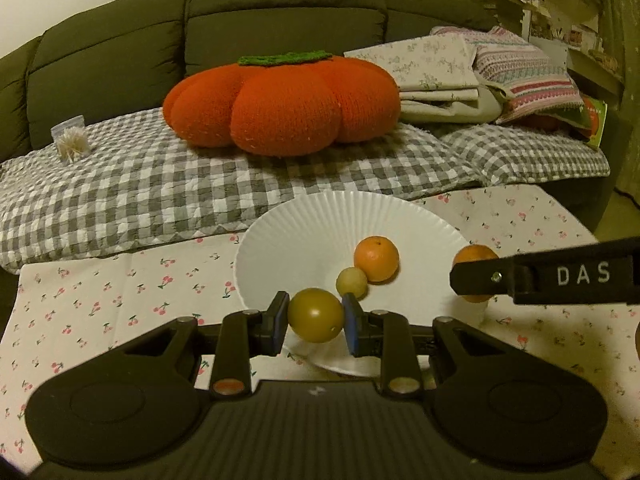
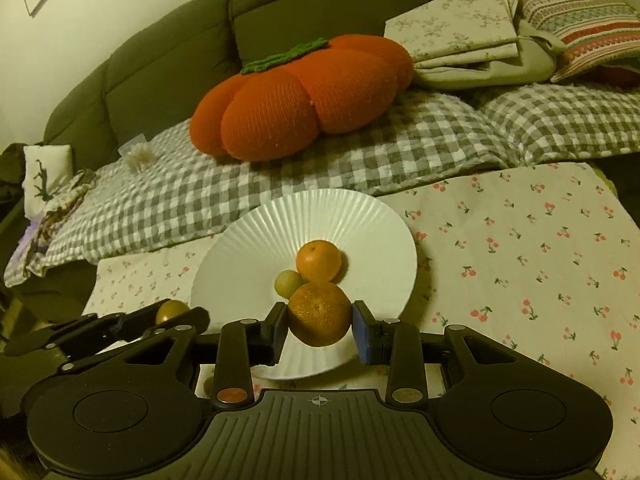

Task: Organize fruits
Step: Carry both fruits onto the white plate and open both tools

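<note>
Left gripper (image 1: 315, 322): pinching green fruit (image 1: 315, 314), above plate rim at 6 o'clock
Right gripper (image 2: 319, 322): pinching orange (image 2: 319, 314), above plate's near half
Plate (image 1: 304, 232): second orange (image 1: 376, 259) right of centre, small green fruit (image 1: 351, 282) touching it at 7 o'clock
Tablecloth (image 2: 520, 248): under plate

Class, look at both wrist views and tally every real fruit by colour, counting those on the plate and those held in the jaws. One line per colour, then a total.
Orange: 2, one on the plate, one held in the right gripper
Green-yellow: 2, small one on the plate, larger one held in the left gripper
Total: 4
</note>
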